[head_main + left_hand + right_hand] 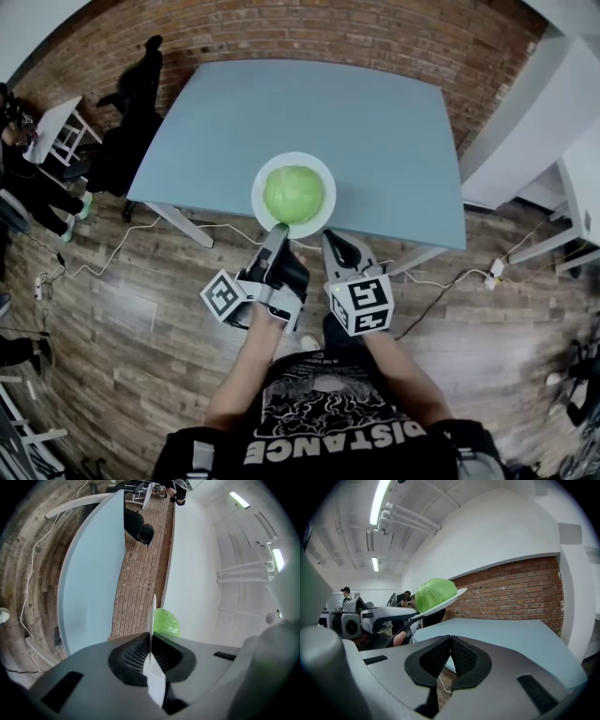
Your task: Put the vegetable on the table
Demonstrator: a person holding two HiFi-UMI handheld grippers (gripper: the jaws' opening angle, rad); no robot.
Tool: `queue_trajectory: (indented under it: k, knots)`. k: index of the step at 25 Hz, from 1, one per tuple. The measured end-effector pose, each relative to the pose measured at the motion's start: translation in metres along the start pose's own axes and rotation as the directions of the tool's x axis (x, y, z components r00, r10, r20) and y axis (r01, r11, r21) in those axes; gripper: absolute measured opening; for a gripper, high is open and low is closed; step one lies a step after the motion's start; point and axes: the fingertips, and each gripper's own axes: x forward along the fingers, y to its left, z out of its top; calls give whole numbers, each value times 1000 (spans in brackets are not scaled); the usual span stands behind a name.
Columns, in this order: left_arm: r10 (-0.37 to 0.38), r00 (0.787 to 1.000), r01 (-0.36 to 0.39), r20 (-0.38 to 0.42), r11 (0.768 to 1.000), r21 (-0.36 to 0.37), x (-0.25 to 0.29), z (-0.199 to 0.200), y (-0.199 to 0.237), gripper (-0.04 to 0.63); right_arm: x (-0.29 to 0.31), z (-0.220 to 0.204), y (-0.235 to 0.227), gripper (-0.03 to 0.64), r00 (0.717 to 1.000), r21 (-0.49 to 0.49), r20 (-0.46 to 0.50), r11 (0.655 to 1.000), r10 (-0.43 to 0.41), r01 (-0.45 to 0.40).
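A round green cabbage [293, 194] lies on a white plate [258, 199]. The plate hangs in the air over the near edge of the light-blue table [375, 141]. My left gripper [277, 231] is shut on the plate's near rim. In the left gripper view the plate [151, 616] stands edge-on between the jaws of the left gripper [150, 653], with the cabbage [167, 623] just past them. My right gripper [330, 240] is shut and holds nothing, just right of the plate. From the right gripper [450, 641] I see the cabbage [435, 594] on the tilted plate [453, 596] above the table [511, 634].
A brick wall [375, 37] runs behind the table. Black chairs [131, 122] and a white stand [61, 131] are at the far left. White furniture [553, 141] stands to the right. Cables [112, 253] trail over the wooden floor under the table's near edge.
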Motion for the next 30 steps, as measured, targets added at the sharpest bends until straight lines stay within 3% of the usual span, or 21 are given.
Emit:
queue_trajectory:
  k: [30]
  knots:
    - [53, 999, -53, 10, 999, 2, 137, 22, 49, 15, 94, 11, -122, 8, 999, 36, -32, 999, 13, -12]
